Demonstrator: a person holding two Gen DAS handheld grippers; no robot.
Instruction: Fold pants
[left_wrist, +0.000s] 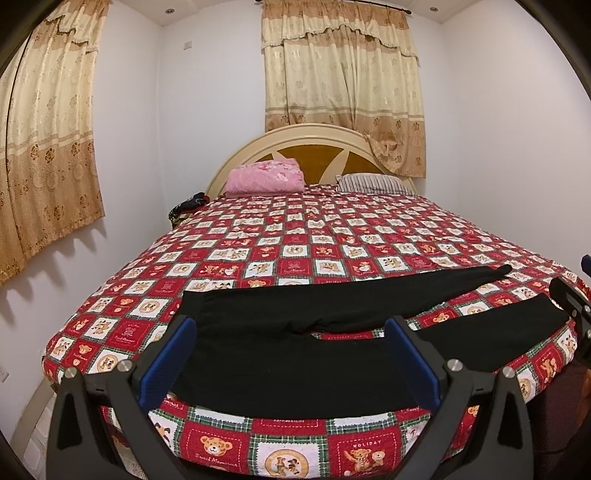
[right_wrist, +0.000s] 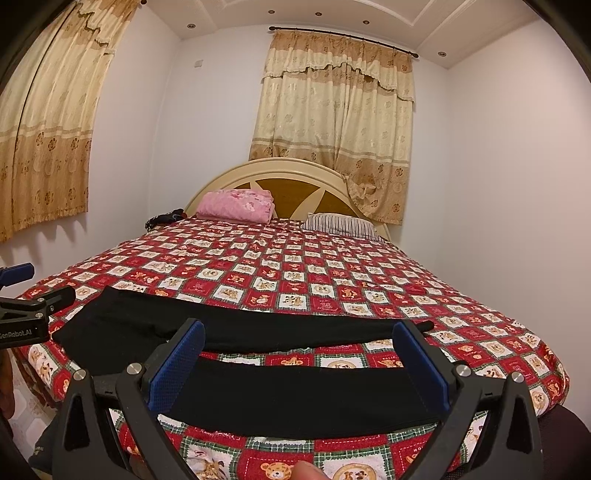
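Both tools (left_wrist: 291, 354) (right_wrist: 299, 356) spread wide, black pants (left_wrist: 280, 332) flat on bedspread (left_wrist: 295, 236)

A quilted bed (left_wrist: 303, 236) bears black pants (left_wrist: 280, 354), pink blanket (left_wrist: 264, 177), striped pillow (left_wrist: 373, 183).

Room's evenly lit by ceiling spotlights (right_wrist: 191, 26); curtains (left_wrist: 48, 147) drop soft shadows, heavy fisheye bending, dark corners, mostly sharp.
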